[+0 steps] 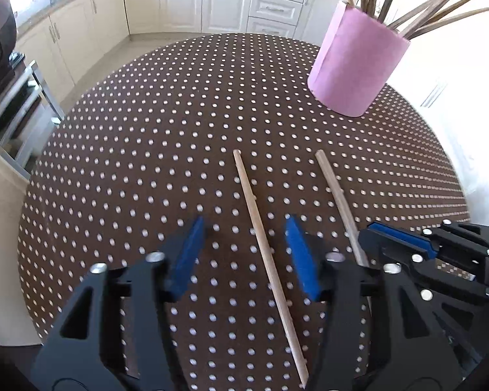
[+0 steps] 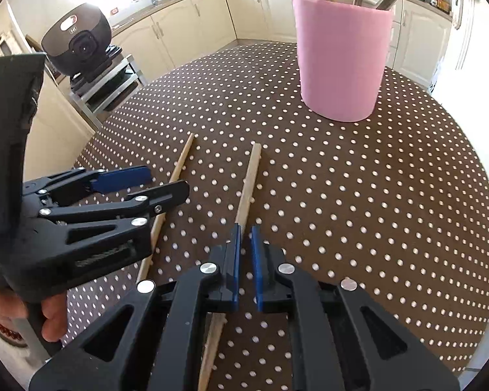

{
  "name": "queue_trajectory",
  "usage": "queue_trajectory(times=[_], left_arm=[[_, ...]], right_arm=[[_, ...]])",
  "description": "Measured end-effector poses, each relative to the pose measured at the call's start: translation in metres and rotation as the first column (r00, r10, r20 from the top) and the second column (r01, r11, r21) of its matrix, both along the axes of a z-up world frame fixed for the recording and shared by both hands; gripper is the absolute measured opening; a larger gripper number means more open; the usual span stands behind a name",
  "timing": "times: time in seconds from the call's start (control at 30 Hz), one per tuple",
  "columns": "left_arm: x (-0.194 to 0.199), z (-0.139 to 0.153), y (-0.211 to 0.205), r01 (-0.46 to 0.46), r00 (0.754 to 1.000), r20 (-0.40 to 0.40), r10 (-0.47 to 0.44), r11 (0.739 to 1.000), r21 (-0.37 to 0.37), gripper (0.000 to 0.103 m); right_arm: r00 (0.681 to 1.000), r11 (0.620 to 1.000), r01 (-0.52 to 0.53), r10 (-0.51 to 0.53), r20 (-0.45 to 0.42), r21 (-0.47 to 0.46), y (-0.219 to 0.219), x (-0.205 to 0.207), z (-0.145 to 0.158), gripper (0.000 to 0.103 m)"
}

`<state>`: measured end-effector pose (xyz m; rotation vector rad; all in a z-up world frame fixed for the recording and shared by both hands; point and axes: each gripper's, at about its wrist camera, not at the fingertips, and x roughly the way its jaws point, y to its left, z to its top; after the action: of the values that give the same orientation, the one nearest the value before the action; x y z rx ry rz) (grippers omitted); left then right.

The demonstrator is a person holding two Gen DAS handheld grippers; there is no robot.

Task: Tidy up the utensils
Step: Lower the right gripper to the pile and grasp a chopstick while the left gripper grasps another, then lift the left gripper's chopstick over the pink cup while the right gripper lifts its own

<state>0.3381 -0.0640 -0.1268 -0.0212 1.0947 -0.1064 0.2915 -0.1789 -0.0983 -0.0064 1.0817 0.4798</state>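
Two wooden chopsticks lie side by side on the brown polka-dot tablecloth (image 1: pixel 146 130). My left gripper (image 1: pixel 246 228) is open, its blue pads on either side of the left chopstick (image 1: pixel 260 231); it also shows in the right wrist view (image 2: pixel 159 182). My right gripper (image 2: pixel 246 234) is nearly shut around the right chopstick (image 2: pixel 249 179), which runs between its blue pads; whether the pads touch it I cannot tell. It shows at the right of the left wrist view (image 1: pixel 375 231), over the right chopstick (image 1: pixel 337 195). A pink cup (image 2: pixel 340 62) holding several chopsticks stands at the back.
The pink cup (image 1: pixel 355 65) stands near the table's far right edge. A metal rack (image 2: pixel 104 88) with a dark round appliance (image 2: pixel 78 39) stands left of the table. Cream kitchen cabinets (image 1: pixel 185 0) line the back wall.
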Motion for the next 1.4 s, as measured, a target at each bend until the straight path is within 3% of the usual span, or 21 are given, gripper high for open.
queue_trajectory(times=[0.1,0.27,0.67,0.9,1.17,1.4], left_arm=[[0.005,-0.001,-0.008,0.009,1.0,0.01,-0.009,0.999,0.043,0.03],[0.011,-0.001,-0.006,0.001,1.0,0.016,-0.001,0.999,0.04,0.013],[0.001,0.003,0.016,0.012,1.0,0.018,-0.012,1.0,0.003,0.006],[-0.009,0.015,0.016,0.025,0.999,0.025,-0.025,0.999,-0.027,0.006],[-0.036,0.066,0.019,0.041,0.992,0.119,-0.034,0.998,-0.058,0.006],[-0.074,0.119,0.017,0.069,0.964,0.261,-0.048,0.995,-0.07,0.006]], right_arm=[[1.0,1.0,0.009,-0.009,-0.005,0.017,0.0,0.005,0.001,0.007],[1.0,1.0,0.022,-0.022,-0.017,0.018,0.008,0.017,-0.003,0.009],[0.999,0.998,0.016,-0.014,0.038,-0.06,0.037,0.036,-0.007,0.008],[0.998,0.999,0.018,-0.016,0.065,-0.028,0.038,0.028,0.001,0.006],[0.987,0.999,0.005,-0.012,0.162,0.045,0.028,0.004,0.048,0.005],[0.959,0.995,-0.01,-0.018,0.284,0.096,0.014,-0.028,0.097,0.005]])
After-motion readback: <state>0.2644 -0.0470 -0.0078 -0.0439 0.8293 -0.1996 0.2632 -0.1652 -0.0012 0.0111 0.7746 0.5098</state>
